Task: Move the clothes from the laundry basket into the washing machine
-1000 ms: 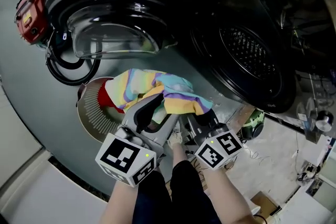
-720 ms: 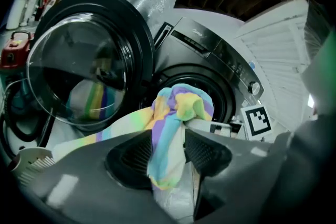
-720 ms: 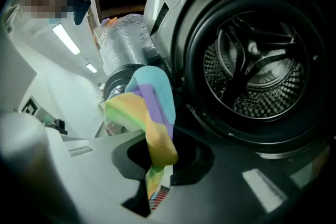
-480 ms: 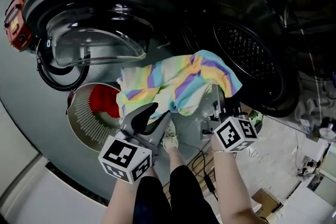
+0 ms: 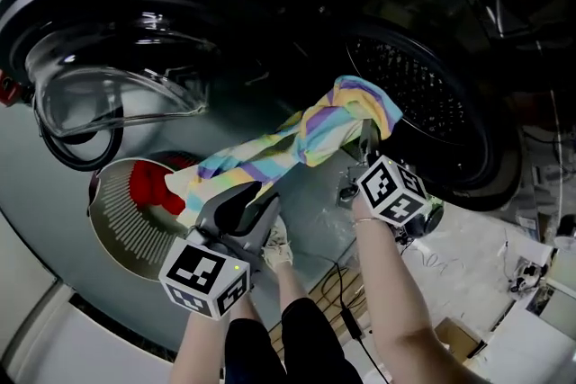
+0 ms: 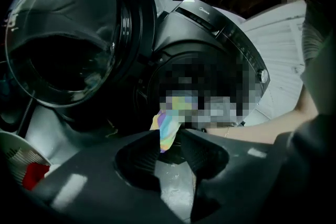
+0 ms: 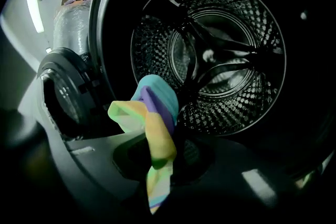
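Pastel-striped cloth (image 5: 297, 144) hangs stretched between both grippers in the head view. The left gripper (image 5: 267, 191) pinches its lower end. The right gripper (image 5: 367, 138) pinches the bunched upper end just in front of the washing machine drum (image 5: 423, 94), at the lower left rim of the opening. The laundry basket (image 5: 121, 234) sits on the floor at lower left with a red garment (image 5: 148, 186) inside. The glass door (image 5: 117, 94) is swung open above the basket.

Left gripper view: jaws pressed together on a narrow tip of the cloth (image 6: 168, 128), which rises out of them. The door (image 6: 68, 34) is open at left, and the basket rim (image 6: 10, 147) with the red garment (image 6: 32, 174) is in the bottom left corner.

Right gripper view: jaws clamped on the cloth (image 7: 157, 134), a fold standing above them and a tail hanging below. The perforated drum (image 7: 226, 55) is straight ahead, dark, nothing visible inside. The door (image 7: 65, 97) is at left.
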A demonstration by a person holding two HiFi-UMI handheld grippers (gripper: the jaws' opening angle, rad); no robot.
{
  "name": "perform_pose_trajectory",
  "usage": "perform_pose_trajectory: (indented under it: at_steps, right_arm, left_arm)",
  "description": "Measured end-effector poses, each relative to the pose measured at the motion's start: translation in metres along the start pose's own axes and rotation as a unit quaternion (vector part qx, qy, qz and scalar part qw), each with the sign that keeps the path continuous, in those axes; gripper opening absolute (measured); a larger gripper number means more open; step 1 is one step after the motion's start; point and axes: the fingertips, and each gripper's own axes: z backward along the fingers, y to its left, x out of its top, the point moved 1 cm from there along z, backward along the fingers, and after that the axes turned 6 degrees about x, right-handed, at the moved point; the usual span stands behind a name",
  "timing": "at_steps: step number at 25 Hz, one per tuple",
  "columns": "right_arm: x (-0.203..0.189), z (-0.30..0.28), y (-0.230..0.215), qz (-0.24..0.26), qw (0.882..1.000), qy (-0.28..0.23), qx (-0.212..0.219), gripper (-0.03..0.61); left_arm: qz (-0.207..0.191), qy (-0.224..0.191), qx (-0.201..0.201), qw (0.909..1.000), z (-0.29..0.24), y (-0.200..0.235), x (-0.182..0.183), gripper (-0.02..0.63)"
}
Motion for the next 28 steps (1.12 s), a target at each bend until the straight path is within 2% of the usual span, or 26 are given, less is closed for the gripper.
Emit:
perform_pose_trajectory:
  at_steps: [6, 10, 15, 20, 24, 25, 26, 28]
  right_arm:
    - [0.046, -0.028, -0.042, -0.007, 0.998, -0.053, -0.041, 0.052]
    - [0.063, -0.038, -0.053, -0.005, 0.996, -0.065, -0.066, 0.048]
    - [0.083, -0.047, -0.052, -0.005, 0.993, -0.092, -0.072, 0.046]
    - [0.101, -0.047, -0.046, 0.018, 0.991, -0.110, -0.067, 0.046]
    - [0.088, -0.061, -0.054, -0.014, 0.993, -0.091, -0.075, 0.053]
    - [0.082, -0.064, -0.055, -0.023, 0.994, -0.081, -0.074, 0.069]
    - [0.076, -0.065, -0.057, -0.033, 0.994, -0.073, -0.074, 0.133]
    - [0.070, -0.066, -0.057, -0.047, 0.994, -0.065, -0.071, 0.313]
  left_arm:
    - [0.007, 0.003, 0.000, 1.0000, -0.011, 0.003, -0.013, 0.127]
    - [0.015, 0.002, 0.005, 0.9999, -0.016, 0.005, -0.016, 0.127]
    - [0.017, -0.004, 0.002, 0.9998, -0.020, 0.007, -0.015, 0.126]
    - [0.023, -0.005, 0.005, 0.9997, -0.017, 0.011, -0.014, 0.118]
    - [0.030, -0.005, 0.003, 0.9995, -0.016, 0.017, -0.019, 0.108]
    - [0.031, -0.005, 0.002, 0.9995, -0.017, 0.018, -0.020, 0.107]
    - [0.032, -0.005, 0.003, 0.9995, -0.017, 0.018, -0.020, 0.107]
    - [0.032, -0.004, 0.004, 0.9995, -0.016, 0.018, -0.020, 0.107]
